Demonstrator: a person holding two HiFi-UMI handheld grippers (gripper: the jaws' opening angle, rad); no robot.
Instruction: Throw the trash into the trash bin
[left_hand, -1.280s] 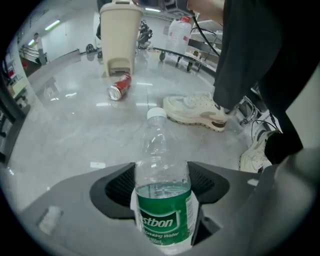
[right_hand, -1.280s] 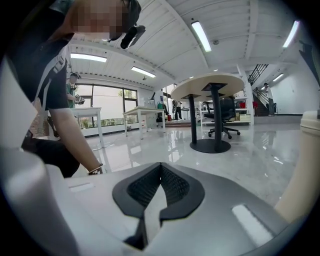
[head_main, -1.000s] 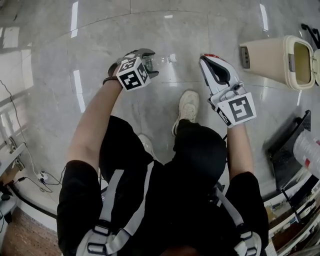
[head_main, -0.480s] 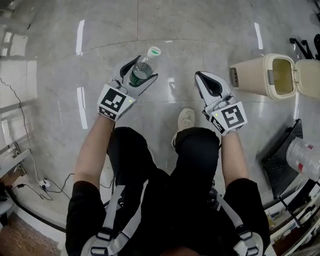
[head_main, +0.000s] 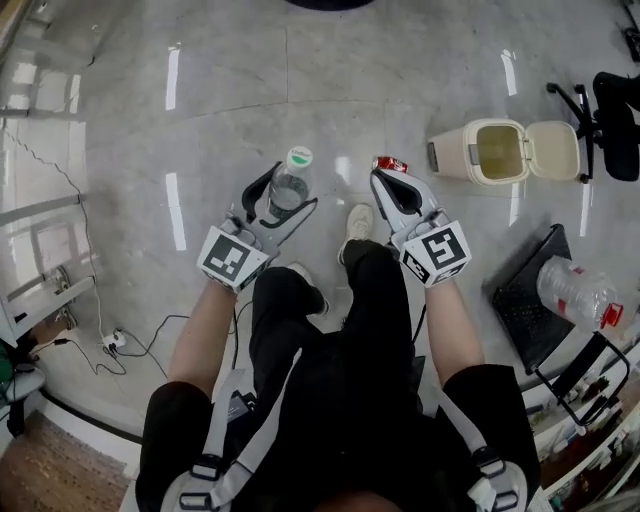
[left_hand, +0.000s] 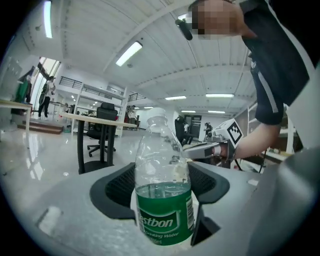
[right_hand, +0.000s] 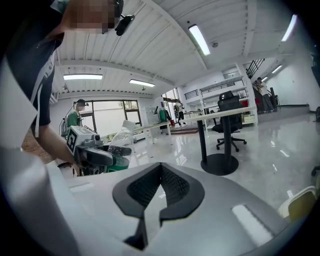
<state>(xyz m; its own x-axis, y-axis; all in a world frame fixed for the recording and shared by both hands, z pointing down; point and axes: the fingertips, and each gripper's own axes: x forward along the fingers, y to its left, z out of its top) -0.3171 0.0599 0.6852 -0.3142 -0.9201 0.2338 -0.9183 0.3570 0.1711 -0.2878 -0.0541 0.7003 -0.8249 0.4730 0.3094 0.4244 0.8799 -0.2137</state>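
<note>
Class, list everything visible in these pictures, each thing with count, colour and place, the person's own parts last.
water bottle: one, clear with green label, clamped in left gripper.
red scrap: one, at right gripper's tip; unclear if held.
trash bin: one, cream, lid open, floor upper right.
second bottle: one, clear, red cap, right edge.
office chair: one, black, top right.
cables: several, dark, floor at left.
shoe: one, white, between the grippers.
left gripper: one, grey, shut on the bottle.
right gripper: one, grey, jaws together.
</note>
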